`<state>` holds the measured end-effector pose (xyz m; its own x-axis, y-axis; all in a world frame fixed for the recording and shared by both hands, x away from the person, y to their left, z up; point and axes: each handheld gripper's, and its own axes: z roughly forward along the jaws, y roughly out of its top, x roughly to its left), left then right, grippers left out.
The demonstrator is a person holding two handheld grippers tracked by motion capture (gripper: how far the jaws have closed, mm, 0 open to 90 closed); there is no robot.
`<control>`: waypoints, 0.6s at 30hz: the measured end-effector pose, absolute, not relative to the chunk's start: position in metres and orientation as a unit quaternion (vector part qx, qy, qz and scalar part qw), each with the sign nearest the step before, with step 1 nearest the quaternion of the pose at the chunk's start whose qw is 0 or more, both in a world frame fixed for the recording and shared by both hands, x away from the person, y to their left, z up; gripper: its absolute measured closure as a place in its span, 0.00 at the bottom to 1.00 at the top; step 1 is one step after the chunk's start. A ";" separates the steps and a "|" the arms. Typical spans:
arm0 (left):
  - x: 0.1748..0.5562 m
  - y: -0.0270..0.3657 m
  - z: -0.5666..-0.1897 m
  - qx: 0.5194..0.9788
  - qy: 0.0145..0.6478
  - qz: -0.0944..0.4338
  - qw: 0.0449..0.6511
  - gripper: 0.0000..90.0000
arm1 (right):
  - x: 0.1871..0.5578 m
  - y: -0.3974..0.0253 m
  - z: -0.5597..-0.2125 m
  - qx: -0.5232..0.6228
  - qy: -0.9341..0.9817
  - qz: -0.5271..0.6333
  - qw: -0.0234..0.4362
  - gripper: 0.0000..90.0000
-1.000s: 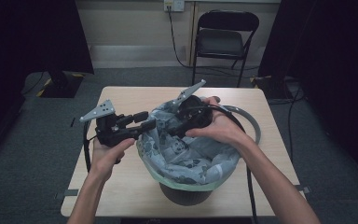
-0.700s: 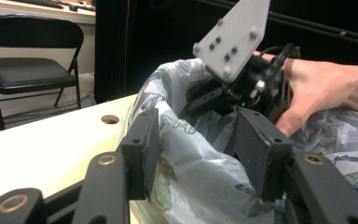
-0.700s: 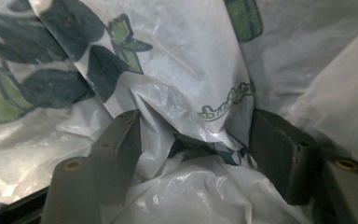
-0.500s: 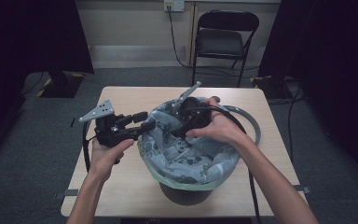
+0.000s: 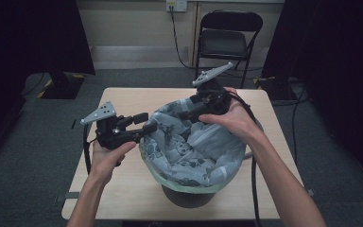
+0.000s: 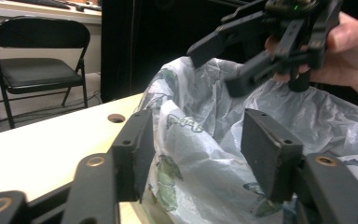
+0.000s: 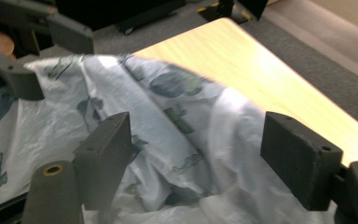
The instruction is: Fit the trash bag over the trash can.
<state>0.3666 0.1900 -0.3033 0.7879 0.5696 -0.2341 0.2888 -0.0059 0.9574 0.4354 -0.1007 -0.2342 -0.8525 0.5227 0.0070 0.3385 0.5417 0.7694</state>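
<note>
Black jaws of the left claw (image 5: 142, 122) stand spread and released at the near-left rim of the printed plastic bag (image 5: 194, 149), the film between them but ungripped. The right claw (image 5: 185, 109), likewise released, hovers over the far rim. The bag lines a dark bin (image 5: 186, 196) standing mid-counter (image 5: 123, 184); a folding chair (image 5: 227, 38) waits beyond.
</note>
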 end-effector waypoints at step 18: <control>0.366 0.195 -0.302 0.694 0.312 0.120 0.638 0.42 | 0.439 -0.153 -0.228 0.293 0.837 0.438 0.146 0.33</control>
<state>0.3662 0.1947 -0.3018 0.7769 0.5858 -0.2309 0.2792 0.0082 0.9602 0.4394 -0.1526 -0.2277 -0.7852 0.6191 0.0120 0.3633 0.4449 0.8186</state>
